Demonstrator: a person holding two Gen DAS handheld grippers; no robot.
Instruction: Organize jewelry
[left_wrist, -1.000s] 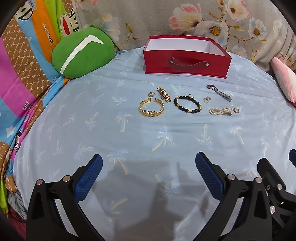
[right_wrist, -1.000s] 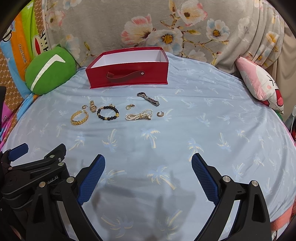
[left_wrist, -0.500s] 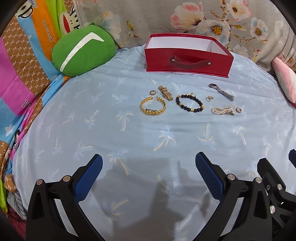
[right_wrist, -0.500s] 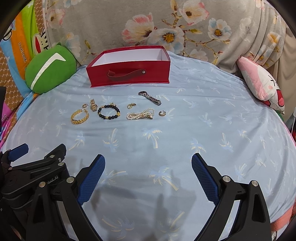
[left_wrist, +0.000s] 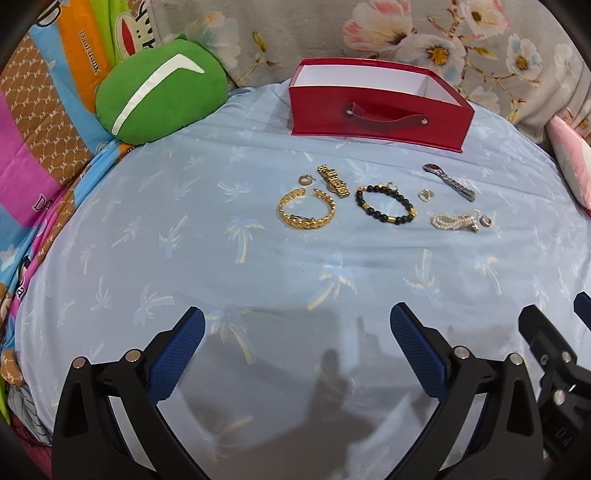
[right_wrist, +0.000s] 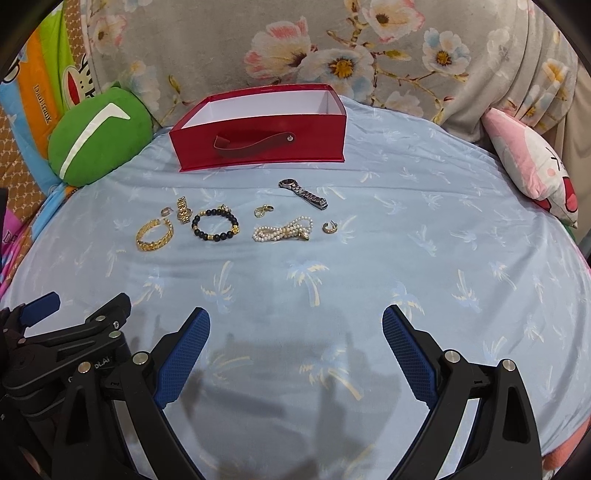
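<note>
Jewelry lies in a row on the light blue sheet (left_wrist: 184, 258): a gold cuff bracelet (left_wrist: 306, 212) (right_wrist: 155, 234), a gold watch (left_wrist: 333, 181) (right_wrist: 182, 209), a black bead bracelet (left_wrist: 384, 205) (right_wrist: 215, 224), a pearl strand (left_wrist: 458, 220) (right_wrist: 282, 230), a silver watch (left_wrist: 448, 182) (right_wrist: 303, 194) and small rings (left_wrist: 424, 195) (right_wrist: 328, 227). Behind them stands an open red box (left_wrist: 376, 114) (right_wrist: 258, 142). My left gripper (left_wrist: 295, 325) and right gripper (right_wrist: 295, 325) hover open near the front, well short of the jewelry, each empty.
A green round cushion (left_wrist: 162, 92) (right_wrist: 98, 142) sits at the back left. A pink pillow (right_wrist: 535, 173) lies at the right edge. A floral cloth (right_wrist: 332, 55) backs the bed. The left gripper's body (right_wrist: 66, 343) shows beside the right one.
Both grippers have edged forward slightly, so the jewelry and box sit a little lower and larger in view. Jaws remain open; nothing was picked up.
</note>
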